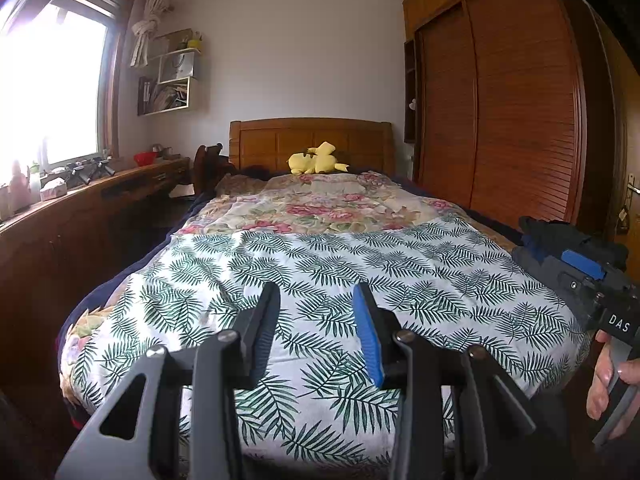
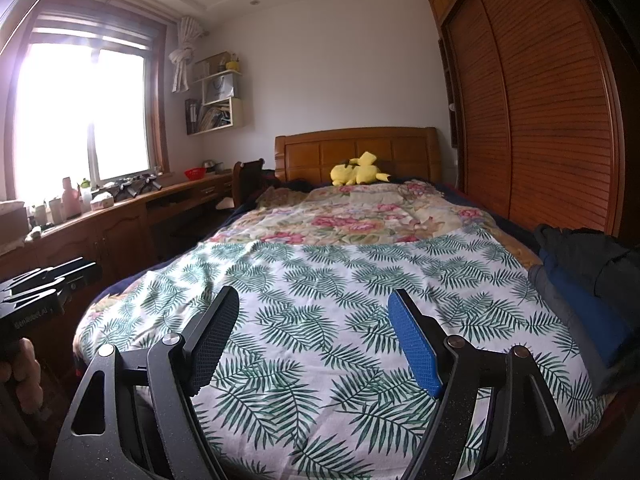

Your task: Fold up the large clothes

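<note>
A pile of dark grey and blue clothes (image 2: 580,292) lies on the right edge of the bed; it also shows in the left wrist view (image 1: 568,240). The bed carries a white leaf-print cover (image 1: 320,272), which also shows in the right wrist view (image 2: 320,300). My left gripper (image 1: 318,300) is open and empty, held above the foot of the bed. My right gripper (image 2: 314,308) is open and empty, also above the foot of the bed. The right gripper's body (image 1: 600,292) shows at the right of the left wrist view, close to the clothes pile.
A floral quilt (image 2: 360,216) covers the far half of the bed, with a yellow plush toy (image 2: 358,172) by the wooden headboard (image 2: 352,152). A wooden wardrobe (image 2: 540,112) stands on the right. A long wooden desk (image 2: 120,216) with clutter runs under the window on the left.
</note>
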Available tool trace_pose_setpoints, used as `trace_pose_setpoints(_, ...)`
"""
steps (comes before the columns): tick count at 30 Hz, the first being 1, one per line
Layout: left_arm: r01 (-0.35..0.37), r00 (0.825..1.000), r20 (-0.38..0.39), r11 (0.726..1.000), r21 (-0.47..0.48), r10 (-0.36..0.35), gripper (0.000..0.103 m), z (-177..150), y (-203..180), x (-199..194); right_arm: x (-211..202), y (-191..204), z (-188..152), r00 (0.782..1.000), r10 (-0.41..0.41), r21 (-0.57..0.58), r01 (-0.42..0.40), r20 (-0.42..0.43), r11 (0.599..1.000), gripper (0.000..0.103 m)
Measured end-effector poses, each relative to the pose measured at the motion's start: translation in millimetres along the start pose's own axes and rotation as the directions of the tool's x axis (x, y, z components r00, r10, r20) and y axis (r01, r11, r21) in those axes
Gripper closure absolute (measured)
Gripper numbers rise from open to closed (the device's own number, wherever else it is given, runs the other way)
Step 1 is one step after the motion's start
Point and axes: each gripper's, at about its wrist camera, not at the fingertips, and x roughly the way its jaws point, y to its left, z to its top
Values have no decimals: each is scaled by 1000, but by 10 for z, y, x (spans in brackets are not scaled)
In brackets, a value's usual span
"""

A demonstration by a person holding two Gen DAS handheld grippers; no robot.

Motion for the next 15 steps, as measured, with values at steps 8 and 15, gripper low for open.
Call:
trace_pose_setpoints(8, 0, 1000, -2, 1000, 2, 0, 66, -15, 7, -6, -24, 25, 9, 1000, -6, 5, 6, 0, 1000, 24)
trace_pose_setpoints(15, -2, 1000, 0, 1000, 4, 2, 66, -17, 13, -13, -26, 30, 11, 1000, -6, 6, 6, 1, 1000, 24)
